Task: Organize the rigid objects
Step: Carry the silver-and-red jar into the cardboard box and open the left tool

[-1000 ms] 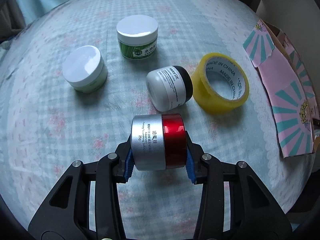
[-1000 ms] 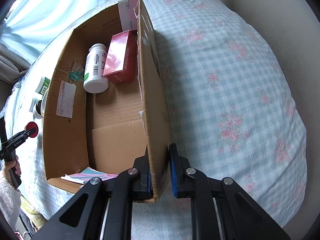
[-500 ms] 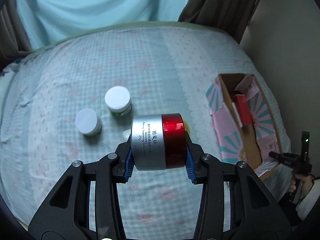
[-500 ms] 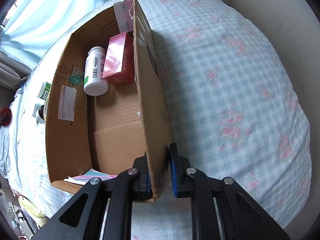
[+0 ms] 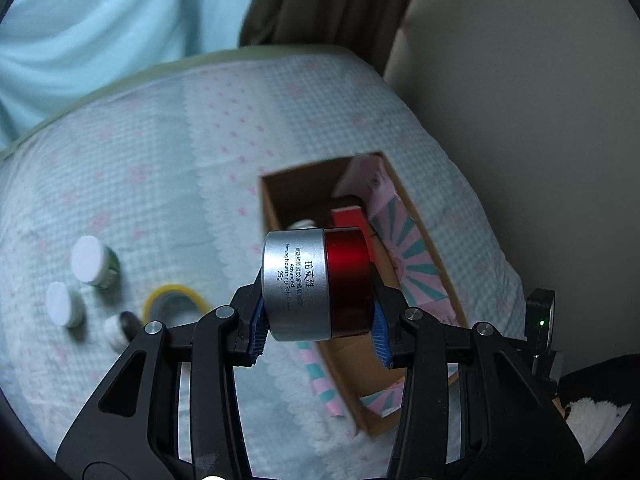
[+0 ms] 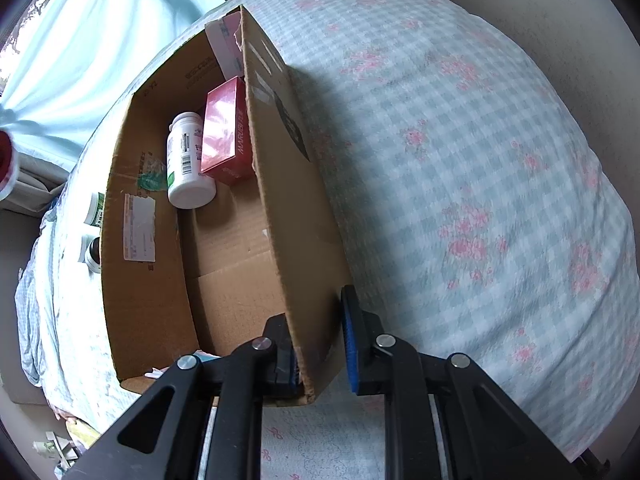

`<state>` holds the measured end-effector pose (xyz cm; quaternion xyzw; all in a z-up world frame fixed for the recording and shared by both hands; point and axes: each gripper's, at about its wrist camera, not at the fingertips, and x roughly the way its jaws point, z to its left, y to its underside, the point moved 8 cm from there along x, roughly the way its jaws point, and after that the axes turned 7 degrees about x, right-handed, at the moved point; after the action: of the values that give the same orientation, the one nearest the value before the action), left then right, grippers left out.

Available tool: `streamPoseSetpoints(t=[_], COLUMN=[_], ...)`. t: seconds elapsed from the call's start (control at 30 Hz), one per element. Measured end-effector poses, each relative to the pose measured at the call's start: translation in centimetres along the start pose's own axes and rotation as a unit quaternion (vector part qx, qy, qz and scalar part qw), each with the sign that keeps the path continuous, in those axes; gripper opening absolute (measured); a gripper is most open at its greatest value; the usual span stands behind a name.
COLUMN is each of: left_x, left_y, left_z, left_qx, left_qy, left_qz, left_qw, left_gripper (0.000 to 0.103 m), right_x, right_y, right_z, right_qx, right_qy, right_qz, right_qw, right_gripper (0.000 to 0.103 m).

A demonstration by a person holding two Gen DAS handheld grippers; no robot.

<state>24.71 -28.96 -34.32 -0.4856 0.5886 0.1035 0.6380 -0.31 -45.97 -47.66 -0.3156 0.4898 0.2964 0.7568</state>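
My left gripper point(image 5: 318, 326) is shut on a silver and red cream jar point(image 5: 304, 284), held on its side in the air above the open cardboard box point(image 5: 268, 208). The jar covers part of the box's inside. In the right wrist view my right gripper point(image 6: 322, 344) is shut on the box's near wall point(image 6: 296, 200), one pad inside and one outside. On the box floor lie a white bottle point(image 6: 186, 164) and a red carton point(image 6: 224, 132). The held jar point(image 6: 6, 160) shows at the far left edge of that view.
On the checked bedspread left of the box lie a yellow tape roll point(image 5: 174, 300), two white-lidded jars point(image 5: 94, 260) point(image 5: 62, 304) and a black-capped white jar point(image 5: 118, 328). A wall stands right of the bed, curtains behind it. Pink striped flaps point(image 5: 412, 256) hang on the box.
My left gripper has risen and swung right with the jar, from low over the bedspread to above the box. The right gripper keeps its grip on the box wall, rolled slightly.
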Motion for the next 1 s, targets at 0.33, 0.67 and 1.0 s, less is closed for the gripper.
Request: streamPoseSetpoints(t=[0.33, 0.67, 1.0], left_x=[9.1, 12.6, 12.1], left_y=[2.4, 5.8, 4.7], left_z=[-4.4, -6.1, -6.4], left_qx=[0.018, 0.059, 0.064], left_qy=[0.025, 0.022, 0.025], left_qz=[0.071, 0.12, 0.126], left_qw=[0.997, 0.9908, 0.9897], left_gripper=[0.038, 0.038, 0.103], right_x=[0.0, 0.1, 0.1], right_y=[0.1, 0.0, 0.0], right_z=[-0.4, -0.2, -0.1], right_qx=[0.004, 0.012, 0.003], right_qy=[-0.005, -0.007, -0.007], right_qz=[0.0, 0.002, 0.008], right_qw=[1.0, 1.0, 1.0], right_gripper=[0.017, 0.017, 0.018])
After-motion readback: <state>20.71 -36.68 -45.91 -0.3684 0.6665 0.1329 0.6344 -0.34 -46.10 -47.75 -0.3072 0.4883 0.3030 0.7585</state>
